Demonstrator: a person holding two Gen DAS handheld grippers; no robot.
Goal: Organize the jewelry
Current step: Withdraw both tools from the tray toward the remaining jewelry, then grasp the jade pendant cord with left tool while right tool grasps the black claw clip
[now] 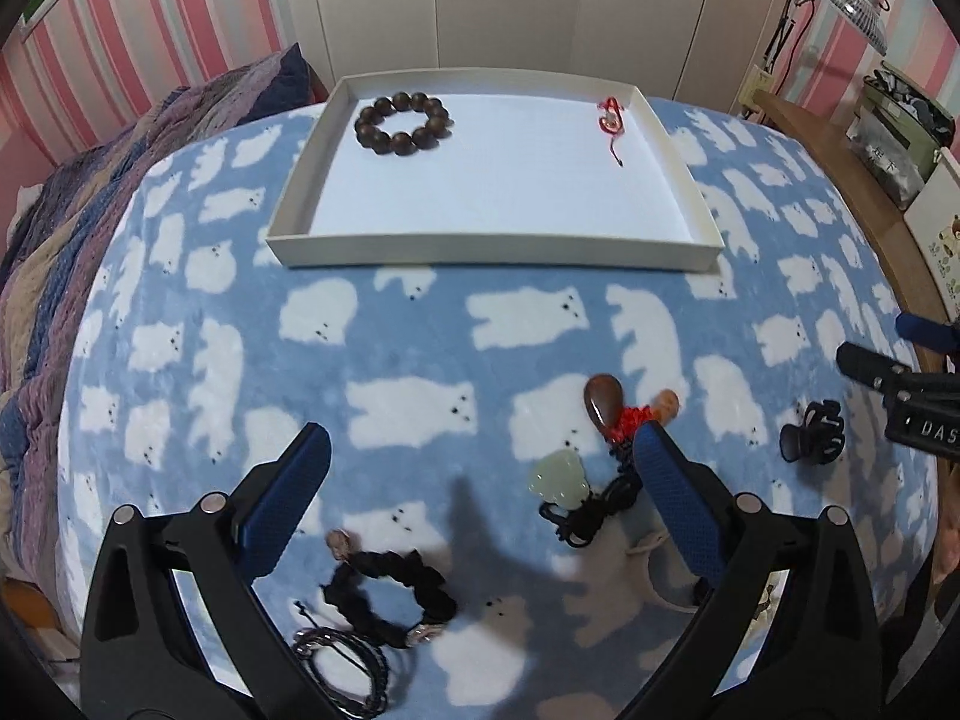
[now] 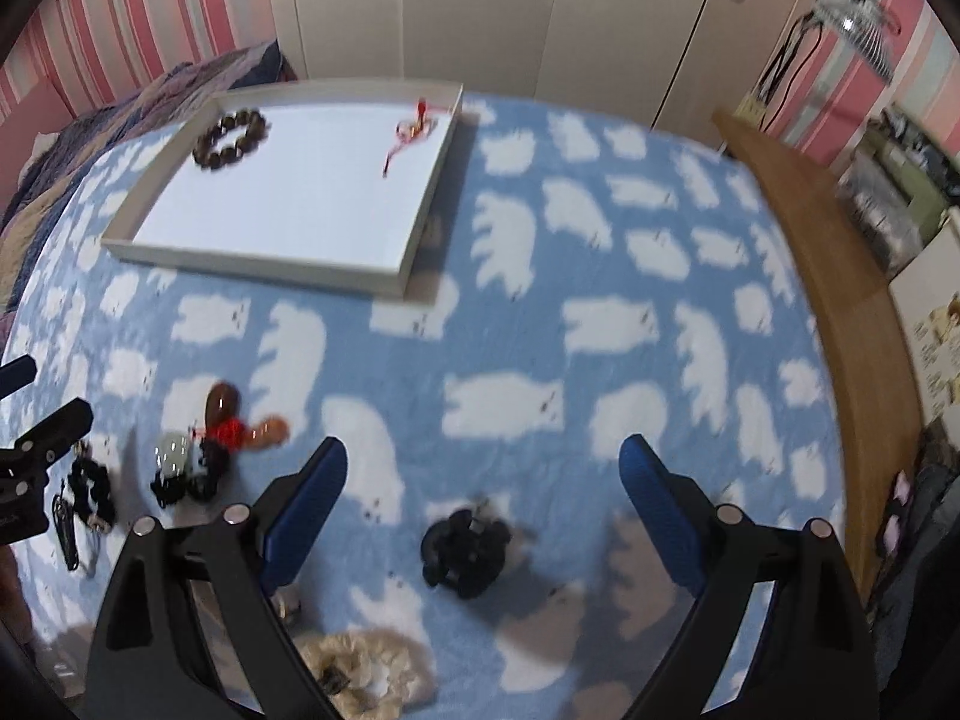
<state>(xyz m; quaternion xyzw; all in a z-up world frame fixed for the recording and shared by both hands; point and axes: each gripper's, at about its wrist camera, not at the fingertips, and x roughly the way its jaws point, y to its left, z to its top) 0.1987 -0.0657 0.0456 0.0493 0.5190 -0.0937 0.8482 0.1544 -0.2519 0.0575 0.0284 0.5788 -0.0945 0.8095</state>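
While both hover spread and empty over the blanket (image 1: 420, 330), the right hand-held gripper (image 2: 483, 468) frames a black hair claw (image 2: 465, 549), the left hand-held gripper (image 1: 480, 450) nothing.

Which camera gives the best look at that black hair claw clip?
The right wrist view: the black claw clip lies between the open right gripper fingers, large though slightly blurred. The left wrist view shows it smaller, near the right edge, but sharper.

We see our left tool (image 1: 480, 456) spread wide and empty above the blanket (image 1: 390, 330), a black scrunchie (image 1: 390, 594) between its fingers, and the white tray (image 1: 486, 252) beyond holding a dark bead bracelet (image 1: 403, 123).
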